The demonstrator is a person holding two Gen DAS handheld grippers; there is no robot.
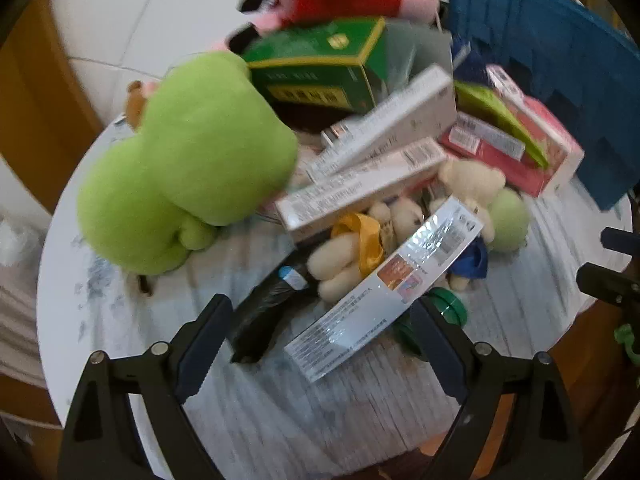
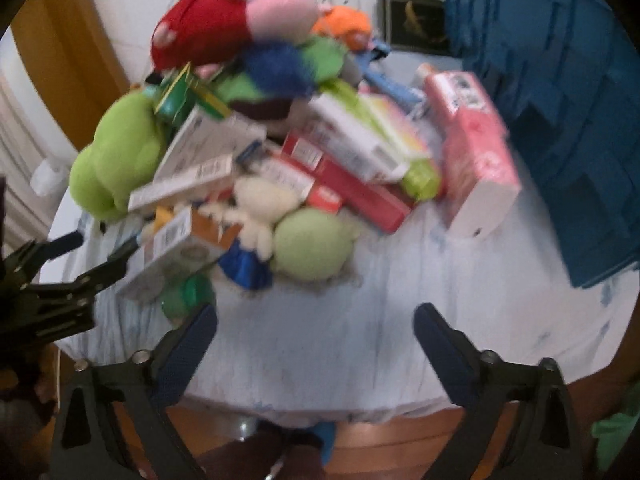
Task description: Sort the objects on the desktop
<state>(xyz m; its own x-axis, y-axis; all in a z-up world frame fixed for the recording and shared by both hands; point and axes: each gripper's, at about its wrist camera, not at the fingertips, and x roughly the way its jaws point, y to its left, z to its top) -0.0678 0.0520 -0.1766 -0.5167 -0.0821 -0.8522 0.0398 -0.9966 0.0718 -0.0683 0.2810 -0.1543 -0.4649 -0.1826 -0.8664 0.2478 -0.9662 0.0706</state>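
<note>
Over the round tabletop (image 2: pixel 400 320), both claws gape wide & empty: L claw (image 1: pixel 320 320) above a long white box (image 1: pixel 384 292), R claw (image 2: pixel 316 328) near the toy/box heap.

Bare table (image 2: pixel 360 320) before heaped clutter (image 2: pixel 280 160)

Lime-green plush (image 1: pixel 188 160), blue crate (image 1: pixel 552 64)

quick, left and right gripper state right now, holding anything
Left gripper: open, holding nothing, above the white box and black bag.
Right gripper: open, holding nothing, over bare table.
</note>
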